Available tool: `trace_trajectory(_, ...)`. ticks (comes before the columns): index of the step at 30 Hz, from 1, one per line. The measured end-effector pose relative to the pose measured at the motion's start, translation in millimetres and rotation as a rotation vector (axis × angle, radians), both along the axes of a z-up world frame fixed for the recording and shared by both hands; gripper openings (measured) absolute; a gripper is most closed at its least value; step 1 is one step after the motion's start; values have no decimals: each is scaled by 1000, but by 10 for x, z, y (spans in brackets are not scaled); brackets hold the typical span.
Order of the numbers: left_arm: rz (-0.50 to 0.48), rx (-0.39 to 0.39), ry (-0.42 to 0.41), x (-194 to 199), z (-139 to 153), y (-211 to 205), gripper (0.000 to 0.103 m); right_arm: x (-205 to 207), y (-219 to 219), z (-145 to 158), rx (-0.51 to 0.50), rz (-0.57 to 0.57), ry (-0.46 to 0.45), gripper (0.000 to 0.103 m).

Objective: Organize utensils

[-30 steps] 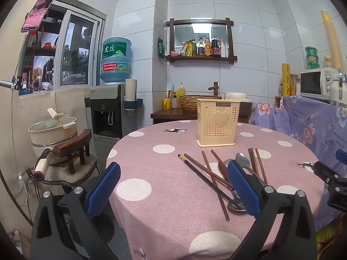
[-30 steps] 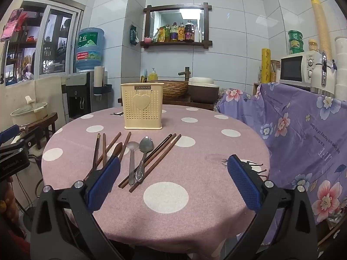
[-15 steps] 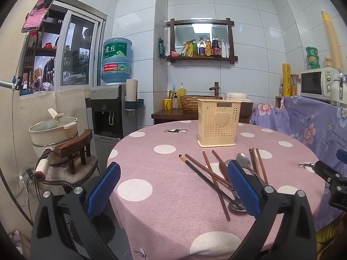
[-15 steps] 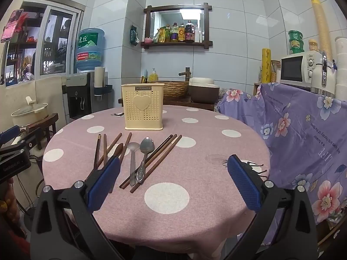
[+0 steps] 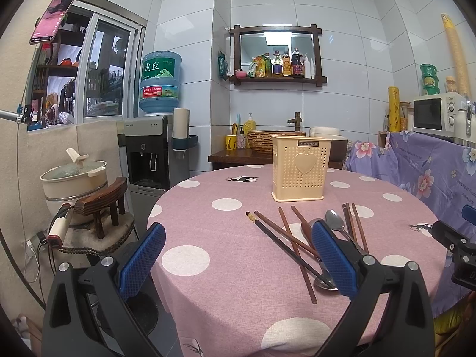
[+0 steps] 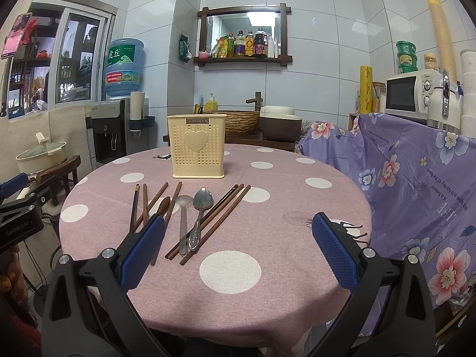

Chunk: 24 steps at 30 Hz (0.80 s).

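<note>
Looking along the left gripper: the left gripper (image 5: 238, 255) hangs at the near left rim of the round table (image 5: 238, 282), fingers spread wide, nothing between the blue pads (image 5: 142, 255).
Left view, utensils: chopsticks (image 5: 285, 245) and metal spoons (image 5: 337, 224) lie flat, right of centre, between the gripper and the utensil holder (image 5: 300, 172); the right pad hides part of them.
Left view, axes: the darkest chopstick runs from far-left to near-right; the two rightmost sticks point almost straight toward the holder.
Left view, writing: the holder's plate reads "JIANHAO" over a raised heart; the water bottle (image 5: 160, 83) carries two large Chinese characters.
Left view only: a phone (image 5: 52, 19) clamped high at the left, a lidded pot (image 5: 74, 175), and the right gripper's body at the right edge.
Right view, gripper: the right gripper (image 6: 238, 250) hovers over the near table edge, spread just as wide and empty.
Right view, utensils: the whole fan shows here, ahead and left of centre; spoon bowls point at the holder, handles toward the camera; the brown sticks right of the spoons slant from near-left to far-right.
Right view, writing: "GenRobot.AI" on the left gripper's body at the left edge; the purple floral cloth (image 6: 416, 178) reads "our love is the honey of the flower", partly cut off.
Right view only: the microwave (image 6: 413, 95) in full and a stack of white cups (image 6: 468, 92).
</note>
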State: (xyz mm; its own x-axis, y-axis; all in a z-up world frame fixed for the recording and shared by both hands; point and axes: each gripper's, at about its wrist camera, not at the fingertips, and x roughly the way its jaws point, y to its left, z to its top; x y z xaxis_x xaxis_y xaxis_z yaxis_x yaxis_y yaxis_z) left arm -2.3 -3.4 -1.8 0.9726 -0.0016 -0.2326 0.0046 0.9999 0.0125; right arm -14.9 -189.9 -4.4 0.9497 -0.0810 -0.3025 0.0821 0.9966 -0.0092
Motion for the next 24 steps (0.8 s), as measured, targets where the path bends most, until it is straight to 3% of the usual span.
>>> trace_trajectory(24,1,-1,7,54,-81,81,98,5,16,-25,0,0,2,97)
